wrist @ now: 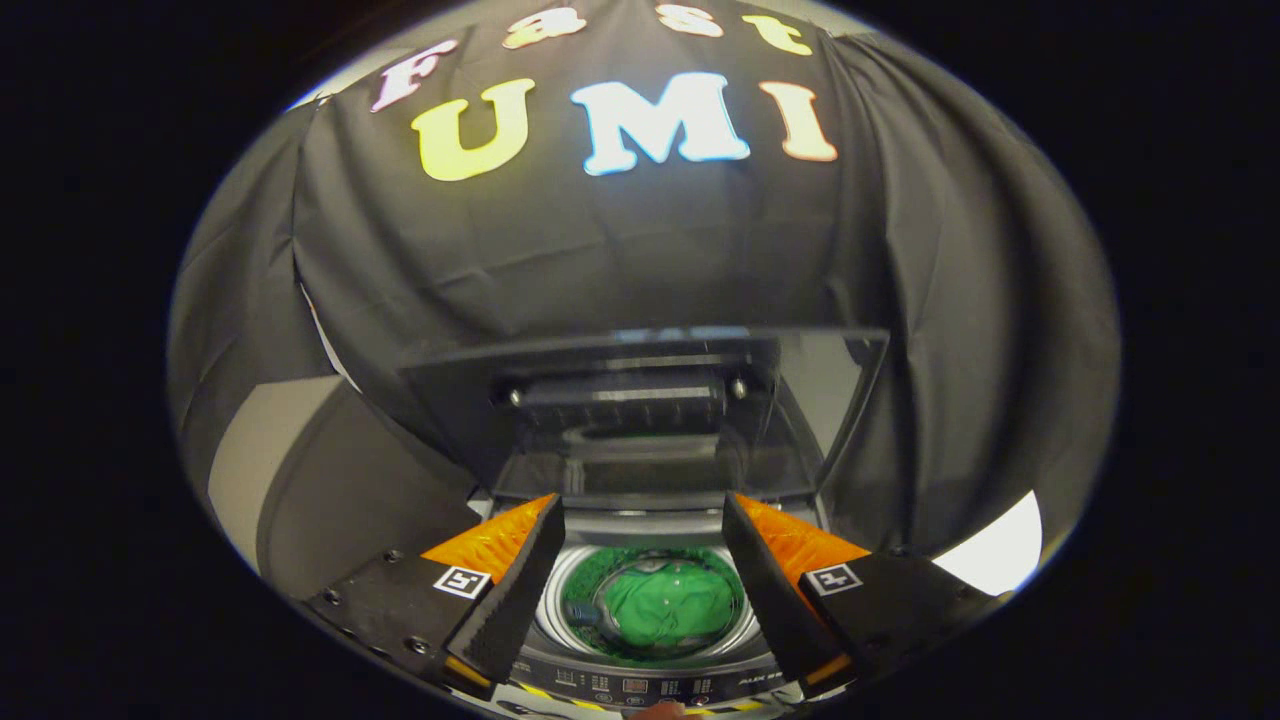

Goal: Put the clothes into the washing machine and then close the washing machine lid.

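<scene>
Gripper view: tongs [640,560] apart, empty, above the grey top-loading washing machine [650,685]; crumpled green clothes [668,605] already lie in its drum. The dark translucent lid [640,420] stands raised beyond the fingers. Risk: tongs slip off its smooth edge, so it slams.

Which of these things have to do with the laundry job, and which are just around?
Part of the job:
- washing machine
- green clothes, already in the drum
- lid, standing open
- gripper, fingers apart, holding nothing, above the drum

Just around:
- black cloth wall behind the machine
- control panel at the machine's front edge
</scene>
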The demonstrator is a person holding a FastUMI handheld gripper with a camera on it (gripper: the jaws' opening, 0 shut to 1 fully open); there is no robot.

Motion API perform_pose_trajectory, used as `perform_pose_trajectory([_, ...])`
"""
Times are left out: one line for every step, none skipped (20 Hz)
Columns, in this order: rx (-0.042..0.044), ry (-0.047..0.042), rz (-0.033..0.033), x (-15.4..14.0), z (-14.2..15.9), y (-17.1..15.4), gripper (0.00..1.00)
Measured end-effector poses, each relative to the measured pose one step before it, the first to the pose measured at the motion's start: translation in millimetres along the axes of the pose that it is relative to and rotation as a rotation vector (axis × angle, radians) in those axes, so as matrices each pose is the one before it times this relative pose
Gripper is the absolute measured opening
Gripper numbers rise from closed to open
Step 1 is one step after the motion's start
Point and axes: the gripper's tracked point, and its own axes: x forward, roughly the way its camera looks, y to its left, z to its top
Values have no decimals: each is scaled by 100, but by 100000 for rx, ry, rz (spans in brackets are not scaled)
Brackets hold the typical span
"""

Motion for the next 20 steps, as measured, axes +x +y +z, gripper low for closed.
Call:
perform_pose_trajectory([-758,-2654,611,-476,1333,398,98])
perform_pose_trajectory([-1132,-2703,8,-491,833,78,98])
perform_pose_trajectory([-1579,-2217,-107,-230,1137,62,98])
perform_pose_trajectory([-1199,-1427,15,102,1009,172,98])
perform_pose_trajectory([-209,-1073,560,193,949,285,98])
perform_pose_trajectory([319,-834,583,389,869,187,98])
perform_pose_trajectory([781,-336,143,516,791,156,98])
perform_pose_trajectory([1473,-175,960,484,647,176,98])
perform_pose_trajectory([1131,227,513,662,545,17,98])
perform_pose_trajectory([1071,702,206,844,407,-12,98])
perform_pose_trajectory([1121,2129,-21,808,78,-8,98])
perform_pose_trajectory([541,2773,-947,1085,-7,-243,98])
perform_pose_trajectory([151,2881,-847,872,6,-190,98])
perform_pose_trajectory([-948,2184,-1443,1123,170,-183,98])
perform_pose_trajectory([-1041,967,-1553,665,305,-255,98])
perform_pose_trajectory([-27,1767,-822,940,63,27,98])
perform_pose_trajectory([629,2706,-549,848,-145,-85,98])
perform_pose_trajectory([741,2467,-364,648,-340,-116,98])
perform_pose_trajectory([118,2410,-737,569,-299,-95,98])
perform_pose_trajectory([-282,1632,-1000,396,-230,-67,98])
